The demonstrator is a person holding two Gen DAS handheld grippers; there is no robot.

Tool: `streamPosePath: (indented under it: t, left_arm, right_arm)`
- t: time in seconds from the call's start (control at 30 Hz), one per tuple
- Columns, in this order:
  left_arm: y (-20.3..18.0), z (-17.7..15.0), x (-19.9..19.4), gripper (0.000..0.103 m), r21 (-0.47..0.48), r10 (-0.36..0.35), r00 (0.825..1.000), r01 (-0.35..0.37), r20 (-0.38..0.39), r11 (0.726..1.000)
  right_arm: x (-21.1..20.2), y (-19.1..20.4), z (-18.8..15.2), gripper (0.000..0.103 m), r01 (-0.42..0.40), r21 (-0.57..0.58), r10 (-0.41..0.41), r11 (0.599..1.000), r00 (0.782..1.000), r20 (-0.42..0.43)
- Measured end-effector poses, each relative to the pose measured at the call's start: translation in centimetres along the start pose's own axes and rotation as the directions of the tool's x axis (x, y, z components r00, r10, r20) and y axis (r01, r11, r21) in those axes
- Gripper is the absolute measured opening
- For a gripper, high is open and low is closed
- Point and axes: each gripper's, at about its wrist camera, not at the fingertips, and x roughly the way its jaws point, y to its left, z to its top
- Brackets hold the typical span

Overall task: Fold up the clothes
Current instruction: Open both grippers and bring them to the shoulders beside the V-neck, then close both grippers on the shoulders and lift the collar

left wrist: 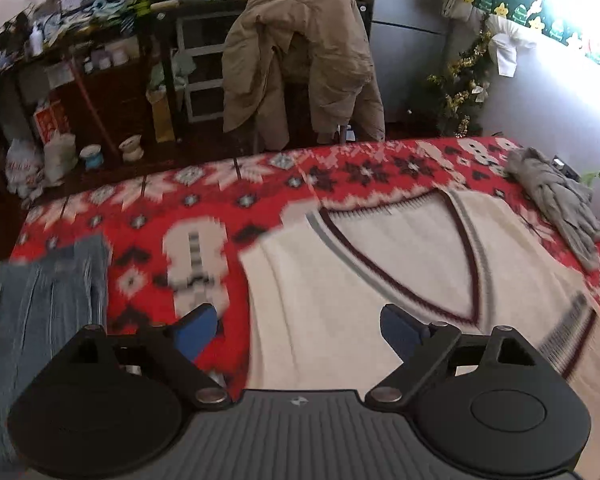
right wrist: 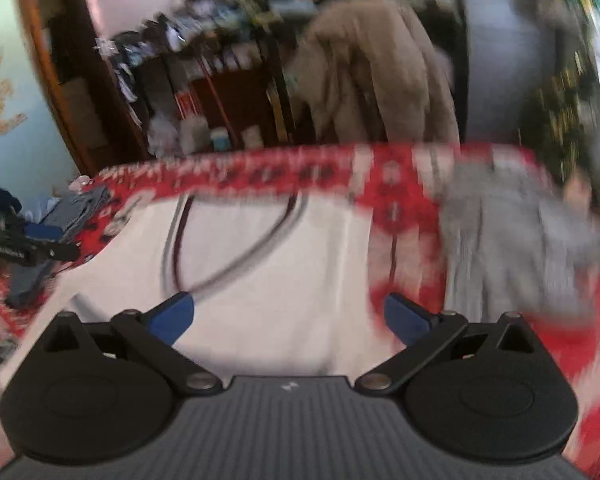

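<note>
**A:** Going left to right, what's on the surface [left wrist: 148, 216]?

**B:** Jeans [left wrist: 44, 304] at the left edge, lying in a flat oblong, maybe folded. The vest [left wrist: 308, 288] is spread flat in the middle, V-neck towards the far edge. A grey garment [left wrist: 556, 204] sits crumpled near the far right corner. I can't say whether the vest is waiting for a fold or just laid out.

**A:** And your tools?

**B:** My left tool [left wrist: 298, 330] has its jaws spread wide and holds nothing. It hovers over the vest's left edge. My right tool [right wrist: 288, 316] is likewise wide apart and empty, over the vest's right side.

**A:** What worries you?

**B:** The patterned cloth [right wrist: 396, 208] under everything. If I pinch the vest's edge too deep, I judge I'd catch that cloth too and drag the lot. The knit looks thick and floppy, so a one-layer pinch could let the back layer sag and spoil the fold. The right view is blurred, so my aim there is poor, and I could snag the grey garment just beside the vest.
</note>
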Motion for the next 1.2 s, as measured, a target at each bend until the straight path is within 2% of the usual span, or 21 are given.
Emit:
streamPosePath:
  t: [0.07,0.17,0.2,0.27,0.4,0.47,0.5,0.53,0.57,0.7,0.83,0.93,1.0,1.03,1.07,1.2]
  left_arm:
    - [0.8,1.6,1.7,0.089,0.002,0.003,1.000,-0.002,-0.020,1.000]
    - [1.7,3.2,4.0,0.087,0.005,-0.020,1.000,0.020,-0.008,1.000]
    - [2.0,3.6,4.9,0.084,0.010,-0.013,1.000,0.013,-0.012,1.000]
    - [2.7,4.2,6.6,0.070,0.022,-0.022,0.999,0.023,-0.030,1.000]
    - [3.7,5.1,9.3,0.056,0.064,-0.068,0.995,0.072,-0.071,0.995]
    - [4.2,5.5,10.0,0.044,0.076,-0.094,0.992,0.101,-0.086,0.992]
    - [4.5,5.7,10.4,0.039,0.080,-0.107,0.990,0.115,-0.095,0.990]
    - [4.8,5.9,10.7,0.036,0.085,-0.119,0.987,0.128,-0.104,0.988]
    - [5.0,6.1,11.1,0.036,0.089,-0.132,0.985,0.142,-0.113,0.986]
    - [5.2,6.3,11.7,0.036,0.138,-0.165,0.975,0.186,-0.152,0.973]
    - [5.0,6.3,12.2,0.041,0.194,-0.190,0.963,0.227,-0.193,0.954]
    - [4.8,6.3,12.4,0.041,0.216,-0.198,0.959,0.241,-0.203,0.946]
    - [4.5,6.4,12.4,0.036,0.228,-0.192,0.960,0.237,-0.204,0.944]
    - [4.3,6.4,12.3,0.029,0.236,-0.185,0.961,0.232,-0.205,0.944]
    - [4.0,6.5,12.3,0.016,0.244,-0.178,0.962,0.227,-0.205,0.943]
    - [3.1,6.6,12.0,0.012,0.276,-0.150,0.967,0.205,-0.208,0.939]
  right_arm:
    - [1.7,-0.6,1.6,0.102,0.015,-0.031,-0.015,0.999,1.000,0.000]
    - [5.0,-2.5,4.0,0.102,-0.009,-0.010,0.008,1.000,0.999,-0.037]
    - [6.1,-3.1,4.6,0.102,-0.019,-0.005,0.019,1.000,0.999,-0.044]
    - [8.4,-3.8,5.4,0.100,-0.018,-0.032,0.016,0.999,0.998,-0.055]
    - [13.0,-4.8,6.8,0.070,-0.061,-0.111,0.048,0.992,0.993,-0.112]
    - [15.2,-5.0,7.4,0.059,-0.090,-0.156,0.068,0.984,0.987,-0.143]
    - [16.3,-5.1,7.8,0.048,-0.106,-0.178,0.077,0.978,0.984,-0.159]
    - [17.2,-5.2,8.0,0.041,-0.123,-0.192,0.088,0.974,0.980,-0.180]
    - [18.2,-5.3,8.2,0.032,-0.141,-0.204,0.099,0.969,0.974,-0.202]
    - [20.7,-5.3,8.7,0.031,-0.203,-0.251,0.134,0.946,0.954,-0.267]
    - [21.8,-4.9,8.8,0.031,-0.259,-0.285,0.160,0.923,0.931,-0.327]
    - [22.1,-4.6,8.7,0.023,-0.279,-0.299,0.166,0.913,0.921,-0.352]
    - [22.1,-4.4,8.7,0.019,-0.284,-0.294,0.170,0.913,0.918,-0.359]
    - [22.0,-4.3,8.7,0.018,-0.284,-0.296,0.169,0.912,0.917,-0.360]
    - [22.0,-4.3,8.7,0.017,-0.284,-0.299,0.168,0.911,0.917,-0.361]
    - [21.8,-3.5,8.7,0.009,-0.270,-0.313,0.148,0.910,0.920,-0.363]
